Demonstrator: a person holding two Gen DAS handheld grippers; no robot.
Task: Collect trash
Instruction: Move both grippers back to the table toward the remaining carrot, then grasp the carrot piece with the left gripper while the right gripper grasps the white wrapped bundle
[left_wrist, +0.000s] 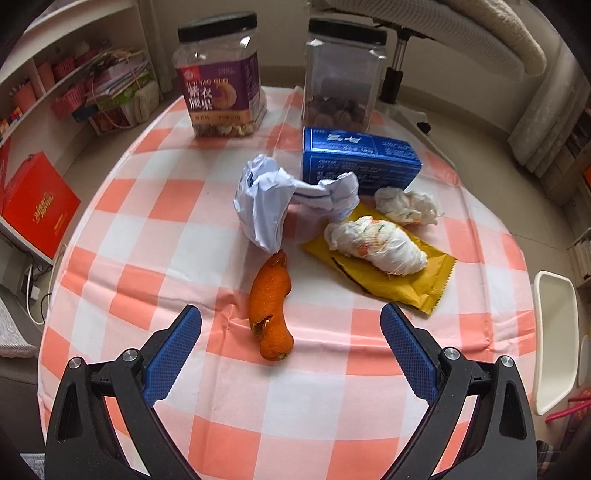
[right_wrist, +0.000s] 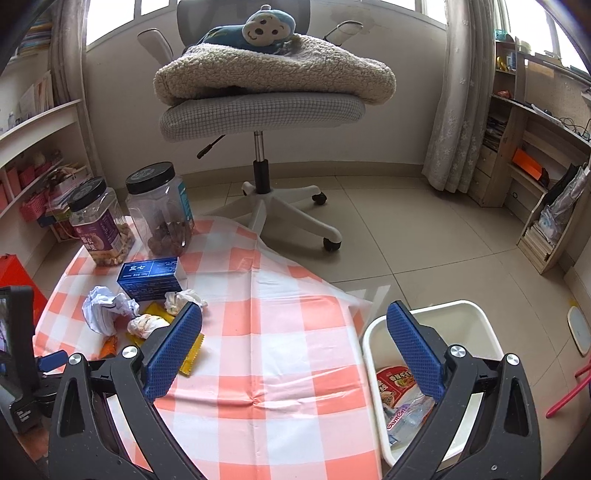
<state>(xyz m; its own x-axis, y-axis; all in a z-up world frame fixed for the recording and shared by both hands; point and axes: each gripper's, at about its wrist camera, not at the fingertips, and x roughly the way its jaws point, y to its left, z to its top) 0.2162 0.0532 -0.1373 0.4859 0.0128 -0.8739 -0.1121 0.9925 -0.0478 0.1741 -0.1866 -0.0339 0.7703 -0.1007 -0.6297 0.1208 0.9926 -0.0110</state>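
An orange peel (left_wrist: 270, 309) lies on the checked tablecloth (left_wrist: 155, 206), just ahead of my open left gripper (left_wrist: 291, 320). Beyond it sit a crumpled white paper (left_wrist: 273, 201), a yellow wrapper (left_wrist: 399, 280) with a stained tissue wad (left_wrist: 375, 244) on top, and a second tissue wad (left_wrist: 408, 206). My right gripper (right_wrist: 295, 321) hangs open and empty over the table's right side. Beside it on the floor stands a white bin (right_wrist: 458, 314) holding snack wrappers (right_wrist: 397, 384). The same trash pile shows at the left of the right wrist view: crumpled paper (right_wrist: 105, 306), tissue wad (right_wrist: 147, 325).
A blue box (left_wrist: 360, 160), a nut jar (left_wrist: 221, 77) and a clear jar (left_wrist: 341, 74) stand at the table's far side. An office chair (right_wrist: 264, 110) with a blanket and plush toy stands behind. Shelves line both walls. The left gripper's body (right_wrist: 18, 350) shows at the left edge.
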